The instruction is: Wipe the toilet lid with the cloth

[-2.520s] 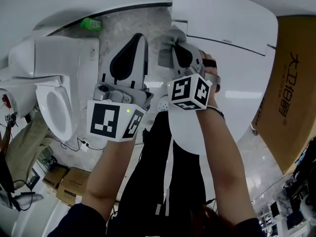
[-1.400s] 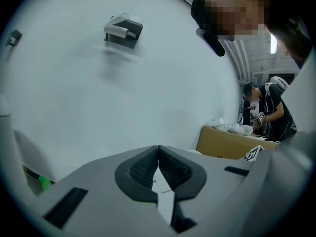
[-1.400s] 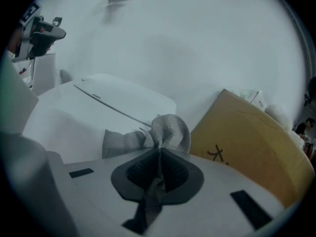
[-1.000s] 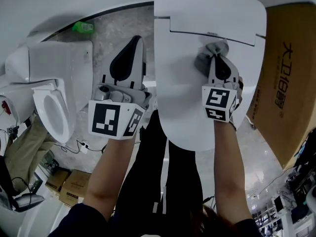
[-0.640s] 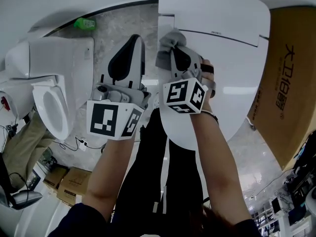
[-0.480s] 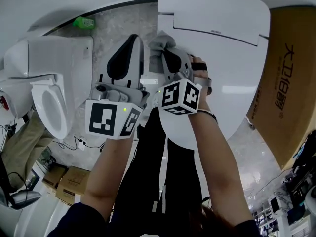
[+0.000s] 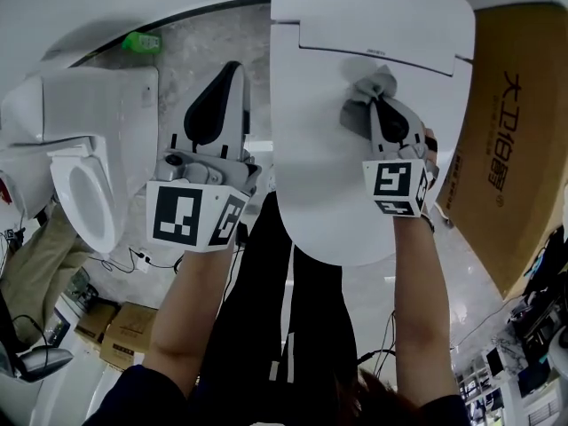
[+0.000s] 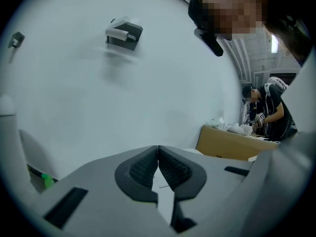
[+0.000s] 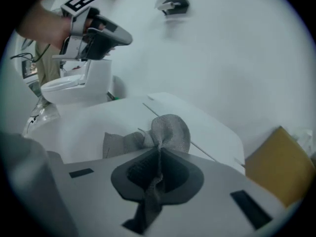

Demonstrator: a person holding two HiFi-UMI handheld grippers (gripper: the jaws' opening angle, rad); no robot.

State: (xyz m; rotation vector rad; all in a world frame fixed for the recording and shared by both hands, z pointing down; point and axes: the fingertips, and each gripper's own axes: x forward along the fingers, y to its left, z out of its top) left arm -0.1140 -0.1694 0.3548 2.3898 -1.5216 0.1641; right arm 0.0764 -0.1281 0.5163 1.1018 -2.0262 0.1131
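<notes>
The white toilet lid [image 7: 328, 167] lies closed in front of me, its hinge end at the top of the head view. My right gripper [image 7: 380, 94] is shut on a grey cloth [image 7: 362, 98], and the bunched cloth rests on the lid's far right part just below the hinge seam. In the right gripper view the cloth [image 9: 165, 132] bulges out past the right gripper [image 9: 159, 151] onto the toilet lid [image 9: 98, 122]. My left gripper [image 7: 229, 78] is shut and empty, held over the floor left of the lid; its jaws [image 8: 158, 154] meet with nothing between them.
A second white toilet [image 7: 84, 176] with its seat exposed stands at the left. A brown cardboard box [image 7: 515, 140] lies right of the lid. A small green object [image 7: 140, 41] sits on the marble floor by the curved wall. Cables and boxes [image 7: 124, 327] lie lower left.
My right gripper has swept the cloth from the lid's left edge rightward across the lid to its right part. The left gripper has stayed about where it was.
</notes>
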